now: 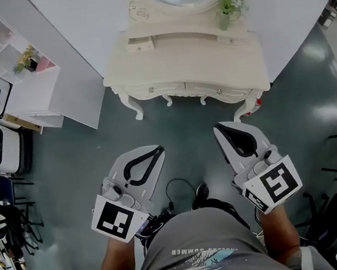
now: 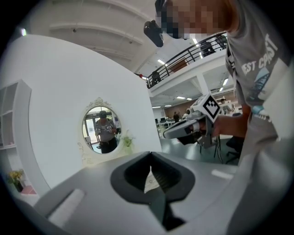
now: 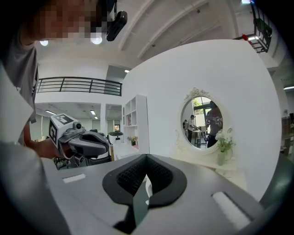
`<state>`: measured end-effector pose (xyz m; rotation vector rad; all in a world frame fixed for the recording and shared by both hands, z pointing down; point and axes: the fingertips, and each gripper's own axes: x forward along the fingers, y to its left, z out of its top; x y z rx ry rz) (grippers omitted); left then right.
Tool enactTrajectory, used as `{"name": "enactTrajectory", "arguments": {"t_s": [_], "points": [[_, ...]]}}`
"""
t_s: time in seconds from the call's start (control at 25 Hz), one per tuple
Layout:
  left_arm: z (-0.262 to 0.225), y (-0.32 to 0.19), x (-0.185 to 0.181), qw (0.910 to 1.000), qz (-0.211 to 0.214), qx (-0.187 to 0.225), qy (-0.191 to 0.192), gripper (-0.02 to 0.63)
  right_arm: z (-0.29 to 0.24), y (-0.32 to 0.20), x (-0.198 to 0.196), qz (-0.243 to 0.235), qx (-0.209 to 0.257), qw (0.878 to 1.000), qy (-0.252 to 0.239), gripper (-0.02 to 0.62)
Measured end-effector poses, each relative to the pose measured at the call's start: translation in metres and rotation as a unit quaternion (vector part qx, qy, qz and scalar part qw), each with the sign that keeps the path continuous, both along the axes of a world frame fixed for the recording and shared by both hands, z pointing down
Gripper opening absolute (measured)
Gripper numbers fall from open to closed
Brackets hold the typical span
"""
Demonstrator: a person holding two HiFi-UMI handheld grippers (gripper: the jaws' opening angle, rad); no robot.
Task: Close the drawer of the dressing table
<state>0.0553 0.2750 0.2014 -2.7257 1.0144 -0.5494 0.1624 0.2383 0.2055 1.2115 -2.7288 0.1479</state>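
L gripper [image 1: 157, 150] & R gripper [image 1: 223, 130] both w/ jaws pressed together, nothing pinched, pointing at the dressing table [image 1: 208, 55], well apart from it, over grey floor [image 1: 184, 139].

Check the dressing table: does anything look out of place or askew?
Yes: the small drawer at the left of the upper tier of the dressing table stands pulled out, while its right-hand twin looks flush. The flower vase stands upright, and nothing is spilled.
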Motion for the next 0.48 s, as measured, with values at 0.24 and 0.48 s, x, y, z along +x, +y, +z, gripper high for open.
{"name": "enactTrajectory", "arguments": {"t_s": [0.24, 0.48], "points": [[0.000, -0.018, 0.017, 0.9999, -0.009, 0.005, -0.011, 0.003, 0.006, -0.020, 0.020, -0.003, -0.002, 1.000, -0.006, 0.000], [0.006, -0.036, 0.022, 0.9999, 0.000, -0.011, -0.004, 0.003, 0.014, -0.029, 0.025, 0.013, -0.014, 1.000, -0.005, 0.002]]}}
